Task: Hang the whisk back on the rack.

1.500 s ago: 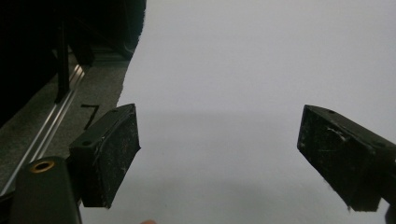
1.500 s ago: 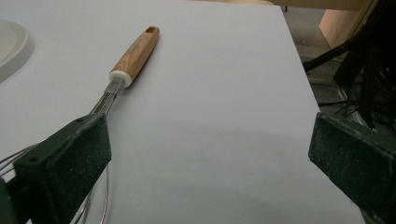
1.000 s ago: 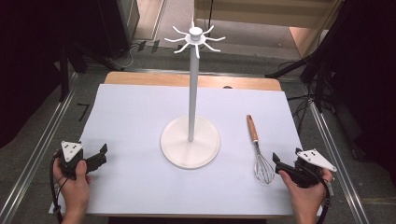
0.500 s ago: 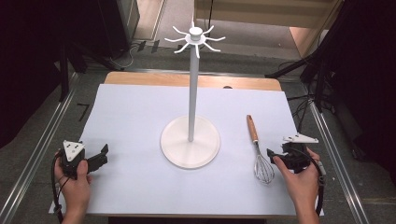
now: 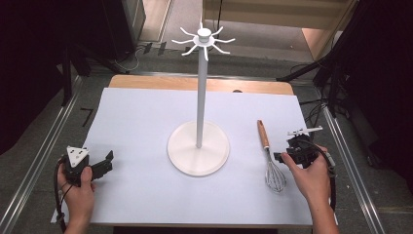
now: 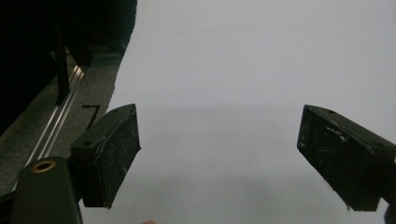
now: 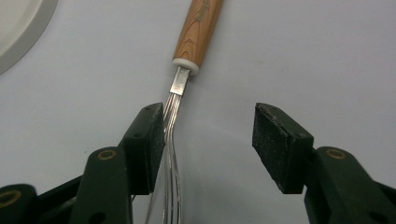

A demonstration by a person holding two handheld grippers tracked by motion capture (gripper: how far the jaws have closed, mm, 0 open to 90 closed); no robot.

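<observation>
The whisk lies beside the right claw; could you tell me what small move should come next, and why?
Probably shift the right claw slightly toward its left jaw, then close. Its jaws have just been closing, yet the whisk wires run along the left jaw's inner face, not centred, and the right pad stands clear. The left claw rests open on the white table.

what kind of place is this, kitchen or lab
Most likely a lab or recording workspace, not a kitchen: a table under a plain white sheet, dark equipment stands and floor cables around it, and a lone whisk beside a white hook stand.
</observation>
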